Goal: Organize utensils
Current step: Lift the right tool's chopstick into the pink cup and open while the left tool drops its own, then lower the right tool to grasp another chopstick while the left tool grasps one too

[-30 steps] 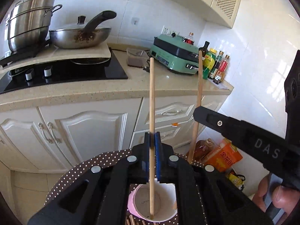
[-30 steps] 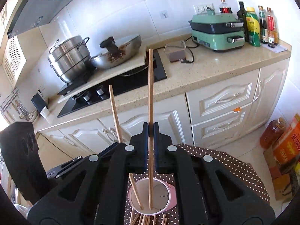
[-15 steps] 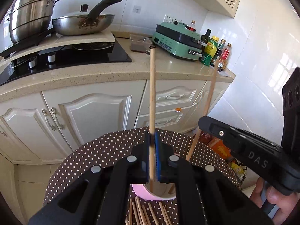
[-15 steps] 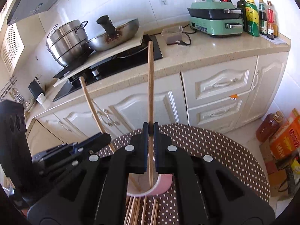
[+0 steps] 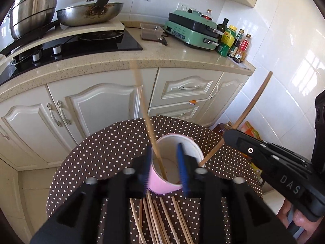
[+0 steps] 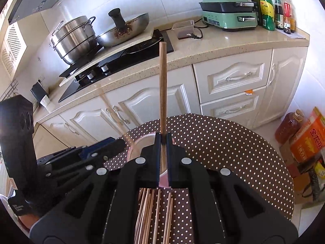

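Note:
A pink cup (image 5: 182, 152) with a white inside stands on the brown dotted table (image 5: 101, 158). My left gripper (image 5: 165, 164) hangs just over the cup with its jaws opening. A blurred chopstick (image 5: 146, 118) leans loose between them, its lower end in the cup. My right gripper (image 6: 163, 140) is shut on an upright chopstick (image 6: 163, 85) above the cup rim (image 6: 140, 142), which its fingers mostly hide. In the left wrist view that right gripper (image 5: 264, 158) reaches in from the right, its chopstick (image 5: 249, 105) slanting down to the cup. Several loose chopsticks (image 5: 158, 219) lie on the cloth in front of the cup.
Behind the table runs a counter (image 5: 162, 61) with white cabinets, a hob carrying a steel pot (image 5: 32, 8) and a wok (image 5: 89, 14), a green appliance (image 5: 191, 30) and bottles (image 5: 233, 40). An oil bottle (image 6: 290, 126) and boxes stand on the floor at the right.
Both grippers have come down toward the cup. The left jaws have parted, and their chopstick has tipped left and slid into the cup. The right gripper keeps its chopstick.

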